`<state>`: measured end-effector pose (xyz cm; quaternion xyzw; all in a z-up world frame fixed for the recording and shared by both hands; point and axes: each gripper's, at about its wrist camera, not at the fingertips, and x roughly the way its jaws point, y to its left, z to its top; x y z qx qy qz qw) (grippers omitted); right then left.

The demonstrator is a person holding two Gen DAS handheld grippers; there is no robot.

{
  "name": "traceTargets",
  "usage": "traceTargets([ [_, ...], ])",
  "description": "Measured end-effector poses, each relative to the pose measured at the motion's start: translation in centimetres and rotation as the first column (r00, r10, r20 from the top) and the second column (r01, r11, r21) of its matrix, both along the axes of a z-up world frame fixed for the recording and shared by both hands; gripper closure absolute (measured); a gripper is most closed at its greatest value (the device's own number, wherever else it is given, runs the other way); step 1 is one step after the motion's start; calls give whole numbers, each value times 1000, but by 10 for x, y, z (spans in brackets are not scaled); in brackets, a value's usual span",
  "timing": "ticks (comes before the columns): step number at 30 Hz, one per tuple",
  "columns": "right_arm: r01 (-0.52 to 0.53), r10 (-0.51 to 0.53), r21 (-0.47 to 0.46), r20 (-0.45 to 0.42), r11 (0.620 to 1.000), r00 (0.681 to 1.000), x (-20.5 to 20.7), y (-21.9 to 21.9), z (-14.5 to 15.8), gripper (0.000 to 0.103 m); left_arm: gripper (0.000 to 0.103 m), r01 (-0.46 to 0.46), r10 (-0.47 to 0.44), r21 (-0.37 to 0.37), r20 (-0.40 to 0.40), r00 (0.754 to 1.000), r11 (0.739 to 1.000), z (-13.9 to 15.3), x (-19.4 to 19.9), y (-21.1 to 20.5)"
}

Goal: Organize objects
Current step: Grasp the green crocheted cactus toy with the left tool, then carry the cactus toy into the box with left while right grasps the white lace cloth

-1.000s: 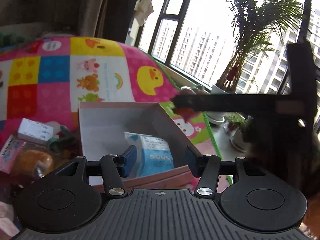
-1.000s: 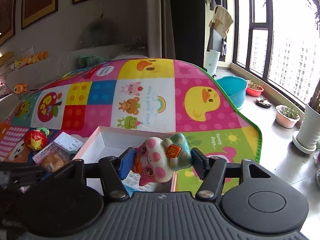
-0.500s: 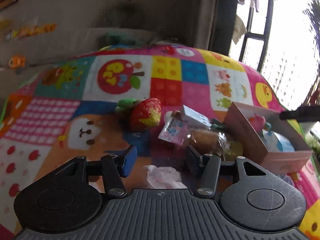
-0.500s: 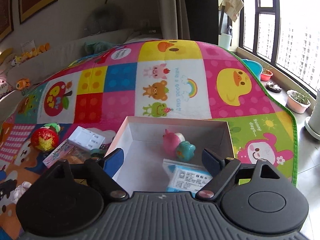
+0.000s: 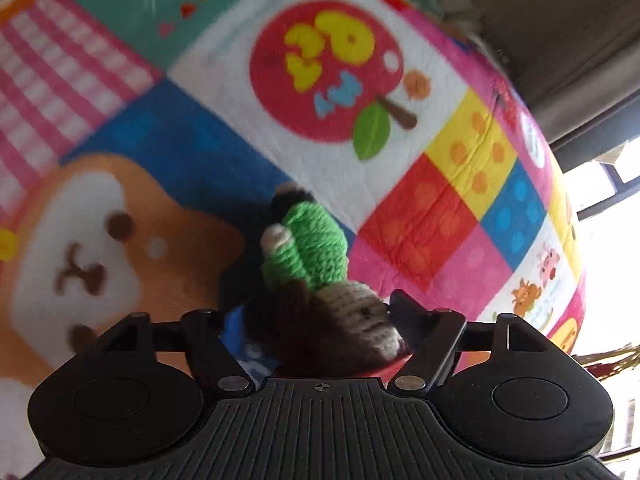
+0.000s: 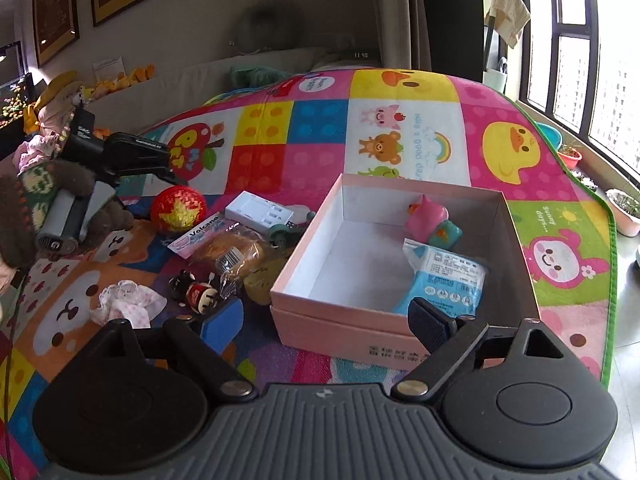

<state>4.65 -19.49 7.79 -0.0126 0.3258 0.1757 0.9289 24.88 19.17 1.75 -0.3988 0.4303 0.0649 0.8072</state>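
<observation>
My left gripper (image 5: 316,320) is shut on a crocheted toy (image 5: 320,280) with a brown body and green top, held above the play mat. From the right wrist view the left gripper (image 6: 132,156) hangs at the far left over the mat. My right gripper (image 6: 328,320) is open and empty, in front of the pink box (image 6: 360,332). Inside the box lie a pink pig toy (image 6: 430,216) and a blue-white packet (image 6: 444,276).
Left of the box lie a red strawberry ball (image 6: 178,208), a white charger (image 6: 260,212), a Volcano packet (image 6: 200,236), wrapped bread (image 6: 236,252), a small wind-up toy (image 6: 196,292) and a crumpled tissue (image 6: 128,304). A sofa stands behind; windows and plant pots are at the right.
The right gripper dropped the pig toy into the box, opened and pulled back. The left gripper swung from the box to the mat's left side and closed on the crocheted toy.
</observation>
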Motion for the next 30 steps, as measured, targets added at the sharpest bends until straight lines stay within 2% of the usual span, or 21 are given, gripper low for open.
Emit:
traceTargets([
  [1,5,-5,-1,-6,1000,1000,1,-4,-3,10,24,11,-11,-1,1,1000,1000,-2,4,-6],
  [7,-20,19,-11,-46,1000,999,0,1,-19,9,30,69,-68,134,-11,998,989,2,22,-33],
  [11,-91,90,-39,-40,995,995,-13,25,-24,9,36,101,-106,108,37,994,989,-1,8,-27],
  [13,-147,145,-61,-29,987,989,-23,38,-26,9,36,159,-167,132,55,984,978,0,-14,-24],
  [17,-269,267,-86,-33,959,963,-36,66,-30,9,36,251,-271,201,82,959,947,8,-84,-14],
  [19,-322,319,-88,-44,943,947,-38,85,-33,9,36,279,-300,189,92,950,942,9,-119,-6],
  [23,-415,412,-87,-54,906,910,-36,130,-39,9,36,283,-297,123,121,947,951,7,-180,17],
  [25,-460,454,-79,-75,885,888,-31,156,-42,9,36,288,-306,141,128,943,947,8,-202,22],
  [27,-482,474,-75,-106,873,874,-27,177,-48,17,36,312,-340,196,129,931,930,11,-218,21],
  [28,-485,474,-80,-123,871,872,-25,184,-52,35,36,333,-365,219,128,922,917,12,-224,17],
  [29,-483,470,-83,-141,871,871,-24,188,-53,59,36,355,-391,235,128,911,905,12,-230,14],
  [30,-479,464,-77,-155,874,872,-23,189,-54,65,36,378,-417,247,129,900,892,13,-236,9],
])
